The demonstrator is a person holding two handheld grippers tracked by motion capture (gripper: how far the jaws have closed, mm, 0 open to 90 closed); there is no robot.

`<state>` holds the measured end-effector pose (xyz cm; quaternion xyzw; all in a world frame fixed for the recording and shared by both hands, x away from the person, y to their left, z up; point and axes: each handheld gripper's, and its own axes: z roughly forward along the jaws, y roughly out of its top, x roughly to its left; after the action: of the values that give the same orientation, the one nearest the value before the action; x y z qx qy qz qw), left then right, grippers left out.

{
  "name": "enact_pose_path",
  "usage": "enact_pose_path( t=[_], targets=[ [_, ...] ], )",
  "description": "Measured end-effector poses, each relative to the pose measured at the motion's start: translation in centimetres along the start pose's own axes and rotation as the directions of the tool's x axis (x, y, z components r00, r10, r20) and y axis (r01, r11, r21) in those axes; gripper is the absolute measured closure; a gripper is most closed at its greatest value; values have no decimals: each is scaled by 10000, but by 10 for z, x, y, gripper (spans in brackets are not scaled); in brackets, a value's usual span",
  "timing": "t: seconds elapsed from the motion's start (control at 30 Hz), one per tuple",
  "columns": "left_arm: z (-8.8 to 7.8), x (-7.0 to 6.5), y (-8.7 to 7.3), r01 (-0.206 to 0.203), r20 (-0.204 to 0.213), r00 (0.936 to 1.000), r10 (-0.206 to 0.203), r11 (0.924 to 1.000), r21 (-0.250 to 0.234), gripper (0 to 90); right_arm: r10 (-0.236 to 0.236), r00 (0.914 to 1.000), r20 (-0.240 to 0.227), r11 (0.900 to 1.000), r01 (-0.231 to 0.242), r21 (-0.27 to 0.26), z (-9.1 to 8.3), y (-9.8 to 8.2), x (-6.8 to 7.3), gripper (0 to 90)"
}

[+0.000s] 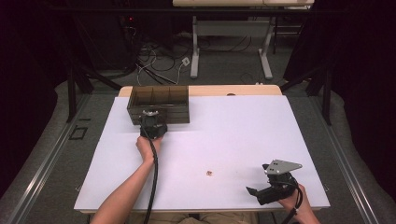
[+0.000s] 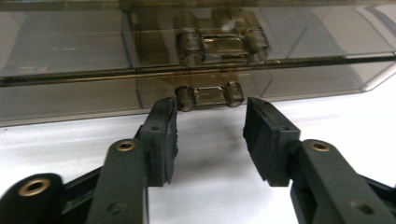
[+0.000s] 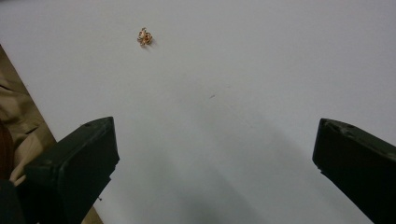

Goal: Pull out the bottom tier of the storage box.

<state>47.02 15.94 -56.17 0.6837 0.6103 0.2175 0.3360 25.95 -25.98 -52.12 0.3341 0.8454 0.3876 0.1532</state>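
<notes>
Left gripper (image 2: 210,135): you're at the box's (image 2: 93,56) latch (image 2: 209,94), jaws apart, gripping nothing.
Right gripper (image 3: 215,154): jaws wide, empty, well away from the box.

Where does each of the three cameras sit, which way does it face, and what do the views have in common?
High view: above the person's side, looking forward and down on the white table; both forearms, the left gripper and right gripper show.
Left gripper view: rides the left gripper, facing the smoky compartment box and its latch, which lies just ahead of the parted pads, untouched.
Right gripper view: rides the right gripper, jaws wide, facing the small orange object.
Shared: the box and the object also appear from above.
</notes>
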Motion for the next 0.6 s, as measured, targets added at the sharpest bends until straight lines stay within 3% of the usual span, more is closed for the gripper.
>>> enact_pose_path(
  t=[0.6],
  targets=[
    [4, -4, -1, -23, -258, 9997, 26, 9999, 102, 569, -30, 10000, -56, 10000, 30, 10, 0, 0, 0, 0]
  ],
)
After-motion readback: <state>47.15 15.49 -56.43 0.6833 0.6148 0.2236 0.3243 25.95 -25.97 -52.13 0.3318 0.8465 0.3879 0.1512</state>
